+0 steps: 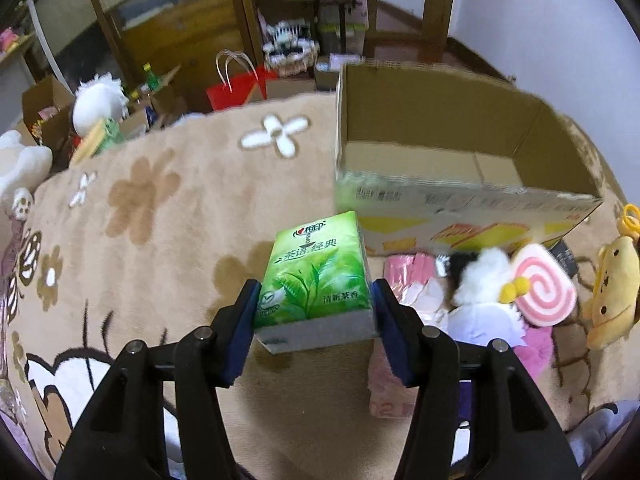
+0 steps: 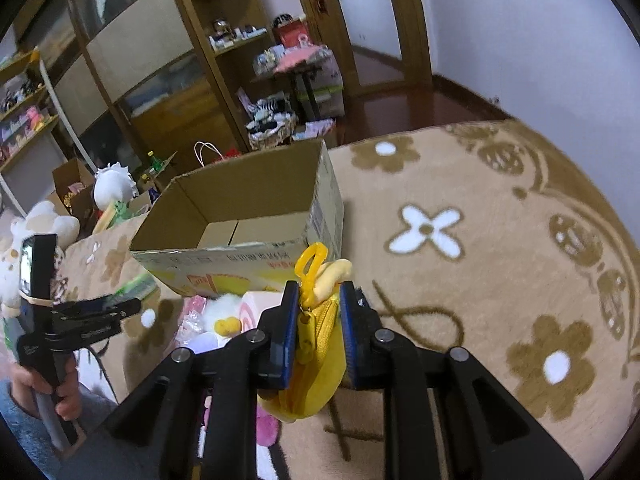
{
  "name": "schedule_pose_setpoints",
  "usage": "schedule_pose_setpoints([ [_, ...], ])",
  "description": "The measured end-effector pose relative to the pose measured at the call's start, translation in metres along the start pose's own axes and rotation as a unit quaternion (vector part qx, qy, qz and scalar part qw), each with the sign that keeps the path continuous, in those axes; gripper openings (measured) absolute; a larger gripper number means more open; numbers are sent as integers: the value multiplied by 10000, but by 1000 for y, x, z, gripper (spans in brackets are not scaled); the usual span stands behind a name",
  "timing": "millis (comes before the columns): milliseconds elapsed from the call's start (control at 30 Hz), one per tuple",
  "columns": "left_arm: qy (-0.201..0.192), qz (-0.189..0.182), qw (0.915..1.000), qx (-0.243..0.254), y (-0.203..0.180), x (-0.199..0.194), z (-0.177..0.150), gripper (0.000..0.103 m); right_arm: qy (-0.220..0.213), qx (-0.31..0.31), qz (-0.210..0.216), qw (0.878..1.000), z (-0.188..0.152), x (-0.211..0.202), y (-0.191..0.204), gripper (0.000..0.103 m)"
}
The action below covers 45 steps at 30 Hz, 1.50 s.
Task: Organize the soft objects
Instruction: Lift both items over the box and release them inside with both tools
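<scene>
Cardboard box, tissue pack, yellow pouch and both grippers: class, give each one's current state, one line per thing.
cardboard box: open-topped, looks empty, resting on the blanket.
tissue pack: sealed, lifted, clamped.
yellow pouch: zipped, squeezed, hanging.
left gripper: shut on tissue pack.
right gripper: shut on yellow pouch.
pink swirl plush: lying loose.

Glossy plastic tissue pack (image 1: 314, 276), plush blanket (image 1: 168, 208)

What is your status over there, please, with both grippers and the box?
Left gripper shut on green tissue pack. Right gripper shut on yellow plush zip pouch. Open cardboard box ahead, looks empty, nothing blocking.
</scene>
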<state>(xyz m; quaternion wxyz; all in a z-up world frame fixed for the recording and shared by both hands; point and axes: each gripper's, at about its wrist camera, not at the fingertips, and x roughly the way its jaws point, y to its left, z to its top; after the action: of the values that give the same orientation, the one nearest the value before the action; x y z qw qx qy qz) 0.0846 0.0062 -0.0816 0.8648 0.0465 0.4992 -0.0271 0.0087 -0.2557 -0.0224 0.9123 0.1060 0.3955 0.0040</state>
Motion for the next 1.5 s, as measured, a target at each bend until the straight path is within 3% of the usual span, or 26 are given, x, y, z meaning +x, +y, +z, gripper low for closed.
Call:
schedule_pose_setpoints([
  [167,-648,-59,9979,59,-2,-35,0,55,-370,-184,24,9991,8,-24,12,20],
  [367,-1426,11,9895,230,-11,-68,4,55,-848,-373,56,9957,22,-44,26,20],
  [700,-2174,60,9756,294,-23,-100,29,55,-1469,-566,97,9875,58,-55,41,20],
  [1067,-2427,109,9689,470,-38,-93,52,55,-1704,-657,107,9831,79,-44,39,20],
  [1500,-2138,84,9754,524,-45,-58,61,55,-1543,-651,246,9856,87,-3,35,21],
])
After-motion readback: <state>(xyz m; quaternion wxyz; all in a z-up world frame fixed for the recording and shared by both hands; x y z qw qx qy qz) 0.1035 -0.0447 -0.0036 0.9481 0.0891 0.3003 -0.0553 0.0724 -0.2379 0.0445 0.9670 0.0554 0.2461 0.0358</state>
